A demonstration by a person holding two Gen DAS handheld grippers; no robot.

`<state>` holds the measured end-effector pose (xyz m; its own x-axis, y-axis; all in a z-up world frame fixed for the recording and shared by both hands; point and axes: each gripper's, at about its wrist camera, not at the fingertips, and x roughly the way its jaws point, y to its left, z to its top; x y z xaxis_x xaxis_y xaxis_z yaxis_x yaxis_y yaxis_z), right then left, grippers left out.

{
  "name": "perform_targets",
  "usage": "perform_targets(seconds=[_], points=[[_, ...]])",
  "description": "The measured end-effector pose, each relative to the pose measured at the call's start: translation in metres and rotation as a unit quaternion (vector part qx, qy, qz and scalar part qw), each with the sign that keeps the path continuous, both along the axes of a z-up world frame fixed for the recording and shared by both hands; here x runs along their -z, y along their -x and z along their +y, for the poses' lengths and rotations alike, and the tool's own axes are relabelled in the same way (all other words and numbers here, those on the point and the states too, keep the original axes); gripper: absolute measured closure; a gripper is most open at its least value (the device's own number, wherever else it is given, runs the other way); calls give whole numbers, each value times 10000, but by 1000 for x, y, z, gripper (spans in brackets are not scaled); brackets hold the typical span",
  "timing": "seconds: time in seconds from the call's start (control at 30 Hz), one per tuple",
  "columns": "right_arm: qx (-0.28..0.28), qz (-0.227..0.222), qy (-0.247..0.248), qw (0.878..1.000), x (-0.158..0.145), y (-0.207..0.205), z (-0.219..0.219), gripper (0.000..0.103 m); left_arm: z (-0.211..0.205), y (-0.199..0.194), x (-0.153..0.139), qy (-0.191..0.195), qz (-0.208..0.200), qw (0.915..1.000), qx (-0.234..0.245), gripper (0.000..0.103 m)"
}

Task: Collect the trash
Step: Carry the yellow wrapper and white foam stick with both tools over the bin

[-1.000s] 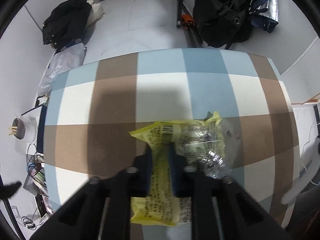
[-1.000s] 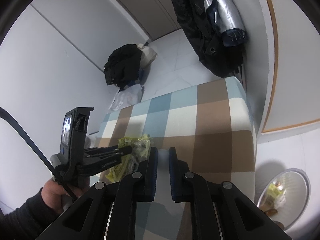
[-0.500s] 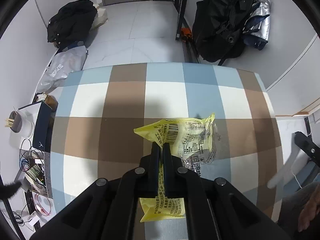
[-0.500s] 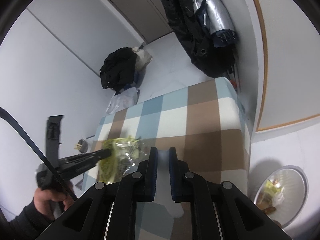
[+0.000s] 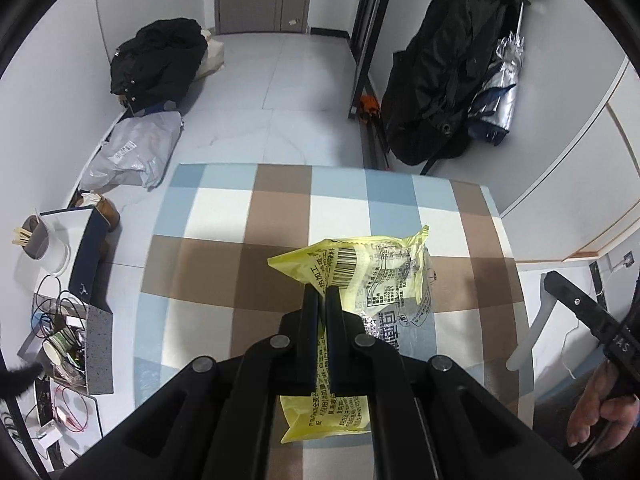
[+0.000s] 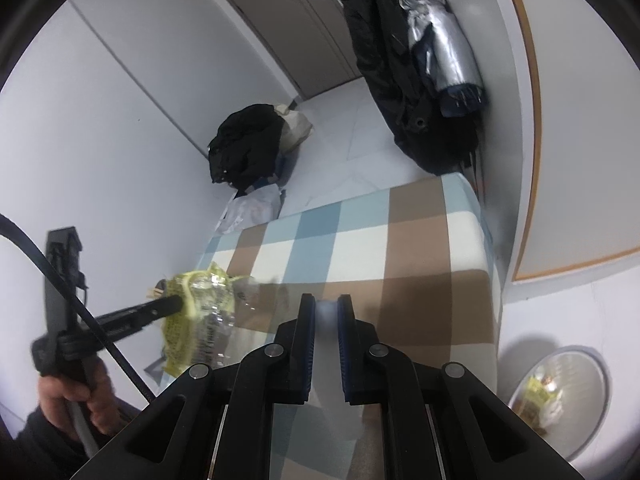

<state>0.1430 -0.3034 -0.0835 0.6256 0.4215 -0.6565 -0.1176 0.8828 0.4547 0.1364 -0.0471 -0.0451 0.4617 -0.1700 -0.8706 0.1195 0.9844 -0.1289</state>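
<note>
A yellow and clear plastic wrapper (image 5: 380, 268) hangs above the checked table (image 5: 224, 240), pinched at its left part by my left gripper (image 5: 322, 292), which is shut on it. In the right wrist view the same wrapper (image 6: 200, 312) dangles from the left gripper (image 6: 176, 302) at the table's left side, clear of the cloth. My right gripper (image 6: 326, 300) hovers over the table (image 6: 420, 240), its jaws a narrow gap apart with nothing between them. A round bin (image 6: 576, 349) on the floor to the right holds yellow wrappers.
A black jacket (image 5: 160, 56) and a grey plastic bag (image 5: 136, 152) lie on the floor beyond the table. A black bag with a silver umbrella (image 5: 440, 88) hangs at the far right wall. Boxes, cables and cups (image 5: 60, 320) crowd the left side.
The left jaws closed fully on the wrapper and lifted it off the table. The right gripper stayed nearly still.
</note>
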Motion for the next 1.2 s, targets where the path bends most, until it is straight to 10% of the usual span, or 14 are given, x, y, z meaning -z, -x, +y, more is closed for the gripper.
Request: perform_targets(seconds=[0.73,1.2], points=[[49,-684,190,9975,-62,35,18,93,1,35,-59,400,-858,9946,429,103],[752,-1470,371,9856,-133,79,-61,93,-69,41,-104,661,-1265,9838,1087,103]])
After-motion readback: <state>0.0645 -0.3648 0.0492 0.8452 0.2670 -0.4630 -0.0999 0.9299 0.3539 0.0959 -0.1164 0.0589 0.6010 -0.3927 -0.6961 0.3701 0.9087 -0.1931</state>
